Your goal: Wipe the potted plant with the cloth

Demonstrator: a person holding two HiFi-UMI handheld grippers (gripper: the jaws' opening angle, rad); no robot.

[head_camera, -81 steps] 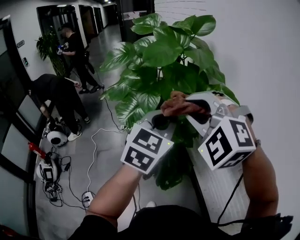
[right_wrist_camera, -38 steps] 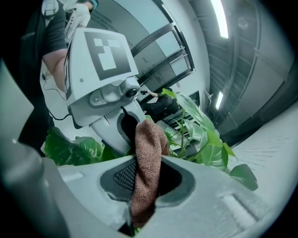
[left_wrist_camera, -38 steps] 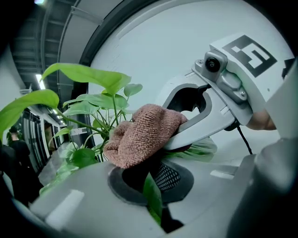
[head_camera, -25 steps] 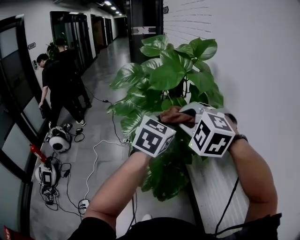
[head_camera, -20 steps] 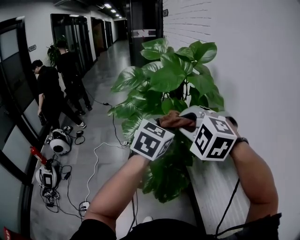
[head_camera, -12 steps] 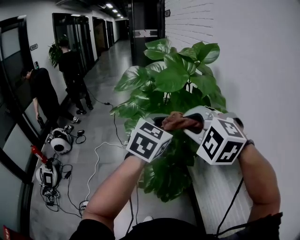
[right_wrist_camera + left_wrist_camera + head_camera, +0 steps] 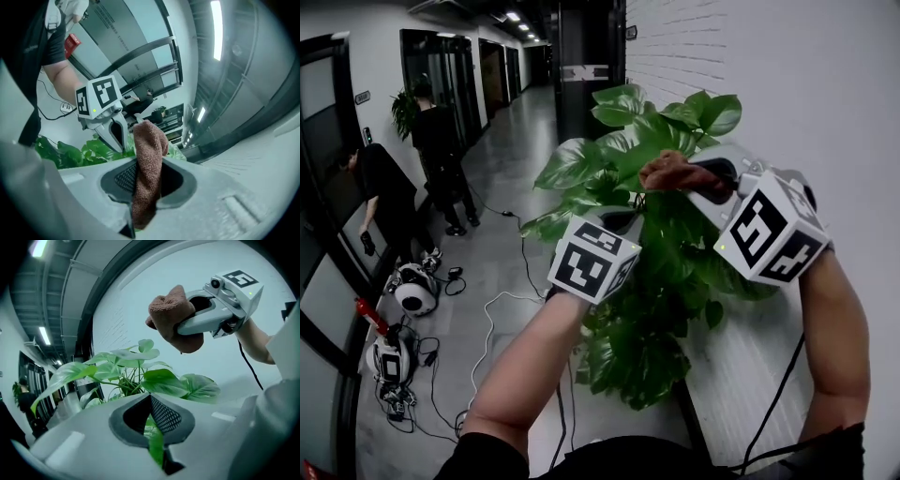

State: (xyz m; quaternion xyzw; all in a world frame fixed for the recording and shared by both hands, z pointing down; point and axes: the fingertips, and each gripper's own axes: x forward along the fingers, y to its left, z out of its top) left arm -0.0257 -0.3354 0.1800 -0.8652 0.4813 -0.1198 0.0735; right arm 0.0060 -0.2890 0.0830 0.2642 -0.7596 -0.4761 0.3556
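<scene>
The right gripper (image 7: 680, 178) is clenching a brown terry cloth (image 7: 659, 173), its length running along the jaws and its bunched end pointing left above the broad-leaved green potted plant (image 7: 581, 161), whose pot is hiding under foliage, while the left gripper (image 7: 151, 425) is pinching one green leaf (image 7: 156, 451).

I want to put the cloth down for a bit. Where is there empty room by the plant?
Bare spots: the white ledge between the plant and the wall, and the grey floor up the hallway beyond the plant. Crowded: the floor left of the plant, strewn with cables and small machines, and the leaves themselves.
</scene>
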